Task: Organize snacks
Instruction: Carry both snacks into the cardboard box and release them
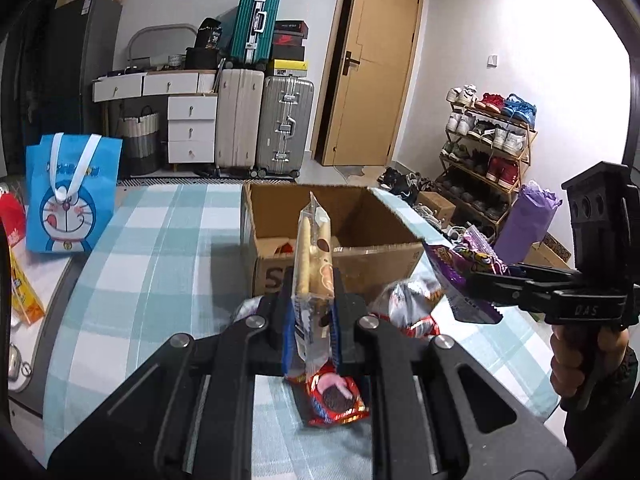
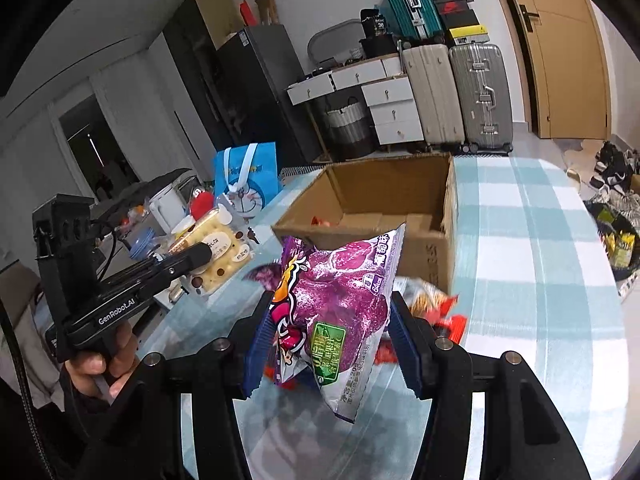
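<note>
My left gripper is shut on a clear cracker pack, held edge-on above the checked tablecloth; the same cracker pack shows flat in the right wrist view, at the left gripper. My right gripper is shut on a purple snack bag; from the left wrist view that purple bag hangs from the right gripper at the right. An open cardboard box stands just beyond both, with a few packets inside. A red cookie packet lies on the cloth under my left gripper.
More red-and-white snack packets lie by the box's near corner. A blue cartoon bag stands at the table's left end beside jars and clutter. Suitcases, drawers and a shoe rack are across the room.
</note>
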The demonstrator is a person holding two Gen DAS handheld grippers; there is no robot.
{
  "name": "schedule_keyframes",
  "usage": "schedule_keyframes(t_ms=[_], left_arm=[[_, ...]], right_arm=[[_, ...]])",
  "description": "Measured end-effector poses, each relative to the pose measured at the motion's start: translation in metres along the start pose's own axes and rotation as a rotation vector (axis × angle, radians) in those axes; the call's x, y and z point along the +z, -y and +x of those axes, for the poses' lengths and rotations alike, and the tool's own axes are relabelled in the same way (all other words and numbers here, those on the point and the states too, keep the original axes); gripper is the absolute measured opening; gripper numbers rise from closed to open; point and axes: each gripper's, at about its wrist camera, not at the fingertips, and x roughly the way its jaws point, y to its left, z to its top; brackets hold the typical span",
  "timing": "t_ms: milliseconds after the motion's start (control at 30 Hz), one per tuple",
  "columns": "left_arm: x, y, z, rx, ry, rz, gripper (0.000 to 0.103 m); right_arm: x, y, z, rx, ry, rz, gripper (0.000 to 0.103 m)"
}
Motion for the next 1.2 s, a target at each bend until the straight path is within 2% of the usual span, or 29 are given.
schedule_keyframes(t_ms=[433, 767, 1200], left_arm=[[0.048, 0.006, 0.039, 0.021, 0.025, 0.020, 0.011], [0.073, 0.002, 0.082, 0.026, 0.020, 0.014, 0.011], [0.081, -0.008, 0.156, 0.024, -0.013, 0.012, 0.011]], right_arm=[[0.038, 0.004, 0.015, -0.022, 0.023, -0.022, 0.055], [0.065, 0.024, 0.040, -0.025, 0.035, 0.031, 0.055], [0.083, 0.049, 0.091, -0.029, 0.013, 0.082, 0.055]])
